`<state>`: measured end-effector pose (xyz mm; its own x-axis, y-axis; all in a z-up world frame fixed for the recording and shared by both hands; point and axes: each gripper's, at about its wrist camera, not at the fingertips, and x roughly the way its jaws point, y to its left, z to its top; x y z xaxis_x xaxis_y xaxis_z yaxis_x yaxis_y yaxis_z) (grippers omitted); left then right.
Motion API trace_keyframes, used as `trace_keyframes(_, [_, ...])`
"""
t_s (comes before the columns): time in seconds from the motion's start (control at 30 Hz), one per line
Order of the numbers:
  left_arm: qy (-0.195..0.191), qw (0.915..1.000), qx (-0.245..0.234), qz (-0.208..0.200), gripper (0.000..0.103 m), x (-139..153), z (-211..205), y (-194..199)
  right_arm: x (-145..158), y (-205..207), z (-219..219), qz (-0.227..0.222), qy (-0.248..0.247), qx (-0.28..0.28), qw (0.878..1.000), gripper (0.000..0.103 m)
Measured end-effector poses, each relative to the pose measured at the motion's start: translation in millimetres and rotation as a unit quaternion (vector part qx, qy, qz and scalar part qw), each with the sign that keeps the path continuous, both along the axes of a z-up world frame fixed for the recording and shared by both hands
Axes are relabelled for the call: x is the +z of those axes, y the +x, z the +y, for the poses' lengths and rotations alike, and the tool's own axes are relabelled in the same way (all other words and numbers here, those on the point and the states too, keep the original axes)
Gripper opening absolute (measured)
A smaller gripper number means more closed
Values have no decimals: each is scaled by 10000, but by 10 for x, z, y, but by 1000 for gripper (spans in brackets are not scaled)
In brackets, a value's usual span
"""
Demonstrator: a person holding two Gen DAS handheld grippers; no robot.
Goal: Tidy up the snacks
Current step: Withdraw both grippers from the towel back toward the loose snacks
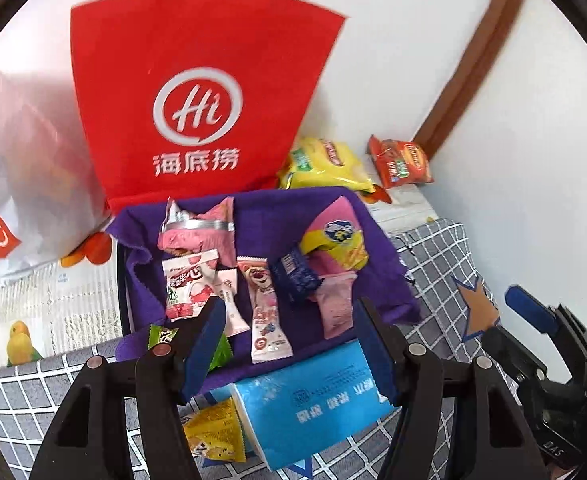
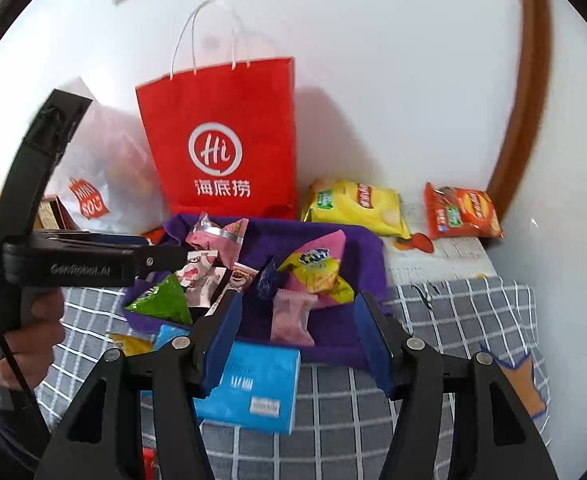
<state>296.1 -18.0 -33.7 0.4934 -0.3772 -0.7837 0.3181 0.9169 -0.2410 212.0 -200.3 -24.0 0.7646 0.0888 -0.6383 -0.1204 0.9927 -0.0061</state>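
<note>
A purple cloth [image 1: 273, 208] [image 2: 285, 232] holds several small snack packets, among them a pink bear packet [image 1: 265, 312], a dark blue one [image 1: 295, 276] [image 2: 267, 280], a yellow-and-pink one [image 1: 333, 240] [image 2: 317, 272] and a green one [image 2: 161, 300]. My left gripper [image 1: 293, 344] hovers open over the cloth's near edge, nothing between its fingers. My right gripper [image 2: 298, 340] is open and empty too, above a plain pink packet [image 2: 291, 318]. A blue tissue pack [image 1: 313, 396] [image 2: 261, 392] and a small yellow packet [image 1: 213, 432] lie on the checked cover just in front.
A red paper bag [image 1: 197, 100] [image 2: 221, 140] stands against the wall behind the cloth, a white plastic bag [image 1: 25, 160] to its left. Yellow [image 2: 357, 204] and orange [image 2: 461, 212] crisp bags lie at the back right. Grey checked cover [image 2: 453, 312] spreads to the right.
</note>
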Motion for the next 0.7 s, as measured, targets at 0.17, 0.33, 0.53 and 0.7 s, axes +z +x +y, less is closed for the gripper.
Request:
trace_keyframes(0.17, [90, 9997, 162, -142, 64, 131, 48, -215, 30, -319, -165, 64, 101, -300, 9995, 61])
trace_keyframes(0.33, [233, 9988, 386, -187, 64, 136, 197, -472, -36, -540, -169, 214, 246, -146, 9994, 61])
trace_keyframes(0.53, [436, 9967, 669, -107, 64, -1, 446, -789, -258, -728, 88, 354, 367, 272, 9983, 61])
trace_keyframes(0.7, [559, 9930, 1038, 4, 64, -173, 744, -970, -504, -835, 297, 525, 474, 481, 9963, 61])
